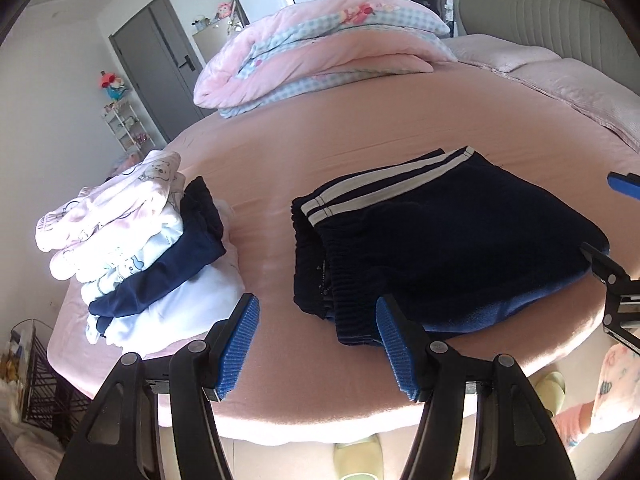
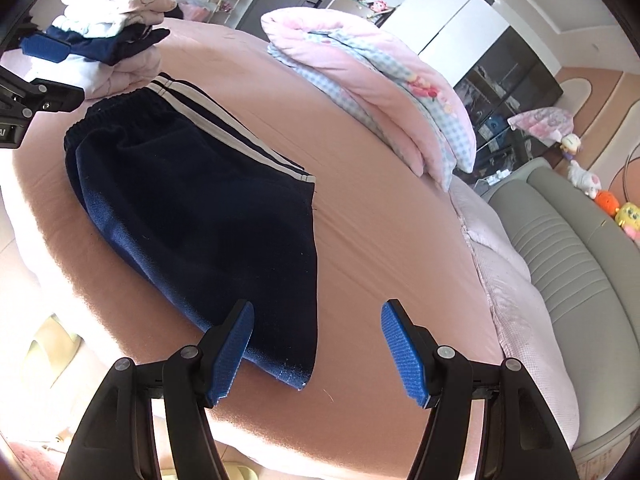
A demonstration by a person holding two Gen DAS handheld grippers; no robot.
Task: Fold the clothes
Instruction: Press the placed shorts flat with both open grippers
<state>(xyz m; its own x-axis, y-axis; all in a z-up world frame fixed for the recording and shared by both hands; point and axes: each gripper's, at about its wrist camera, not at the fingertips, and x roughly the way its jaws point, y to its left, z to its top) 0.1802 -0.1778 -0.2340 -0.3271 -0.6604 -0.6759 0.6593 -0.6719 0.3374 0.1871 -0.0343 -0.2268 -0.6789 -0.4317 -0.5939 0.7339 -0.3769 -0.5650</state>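
Folded navy trousers (image 1: 448, 236) with white side stripes lie on the pink bed (image 1: 320, 152), elastic waistband toward the stack. They also show in the right wrist view (image 2: 184, 208). My left gripper (image 1: 318, 344) is open and empty, just in front of the waistband end. My right gripper (image 2: 316, 352) is open and empty, over the trousers' near hem corner. A stack of folded clothes (image 1: 140, 252), white, pink and navy, sits at the bed's left; it also shows in the right wrist view (image 2: 112, 12).
A folded pink and blue-checked quilt (image 1: 320, 52) lies at the back of the bed. A grey headboard (image 2: 576, 264) borders the right side. Slippers (image 1: 356, 460) are on the floor by the bed's front edge. A dark basket (image 1: 36, 376) stands at lower left.
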